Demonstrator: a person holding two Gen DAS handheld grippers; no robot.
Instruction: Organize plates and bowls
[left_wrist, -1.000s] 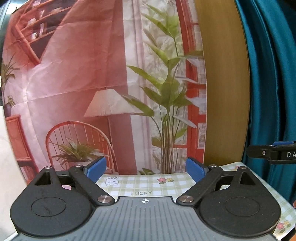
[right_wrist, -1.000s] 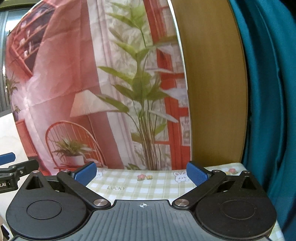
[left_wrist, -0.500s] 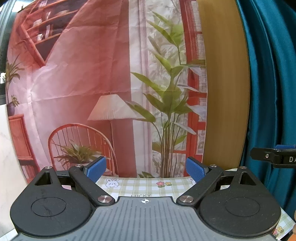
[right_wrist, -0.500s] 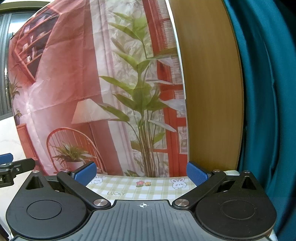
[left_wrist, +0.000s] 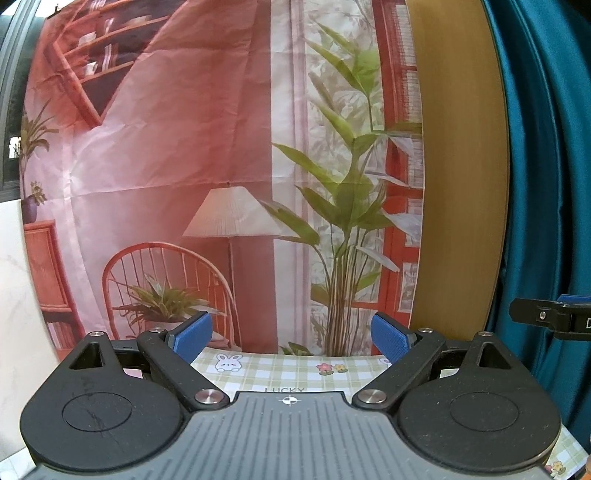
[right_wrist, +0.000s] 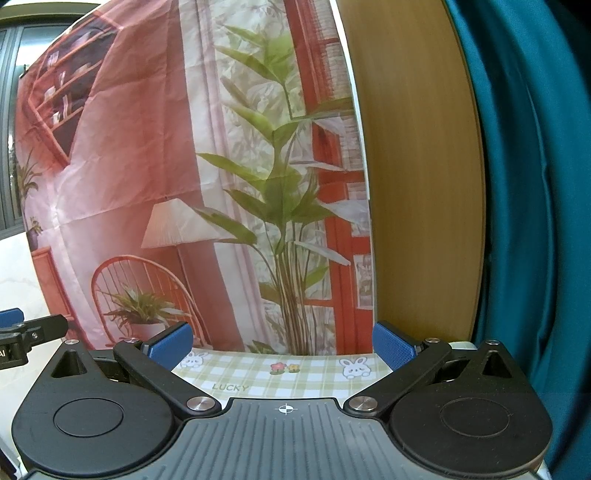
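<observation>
No plates or bowls show in either view. My left gripper (left_wrist: 291, 338) is open and empty, held level above the far part of a green checked tablecloth (left_wrist: 295, 371). My right gripper (right_wrist: 282, 341) is open and empty too, over the same tablecloth (right_wrist: 280, 373). The right gripper's tip (left_wrist: 554, 319) shows at the right edge of the left wrist view. The left gripper's tip (right_wrist: 22, 338) shows at the left edge of the right wrist view. Both cameras point at the back wall, so the near table is hidden.
A printed backdrop (left_wrist: 221, 166) with a lamp, chair and plant hangs behind the table. A wooden panel (left_wrist: 458, 166) stands to its right, then a teal curtain (left_wrist: 546, 166). A white marble wall (left_wrist: 14, 295) is at the left.
Both grippers have tilted or risen a little, so less of the tablecloth shows and more of the backdrop. Both stay open and empty.
</observation>
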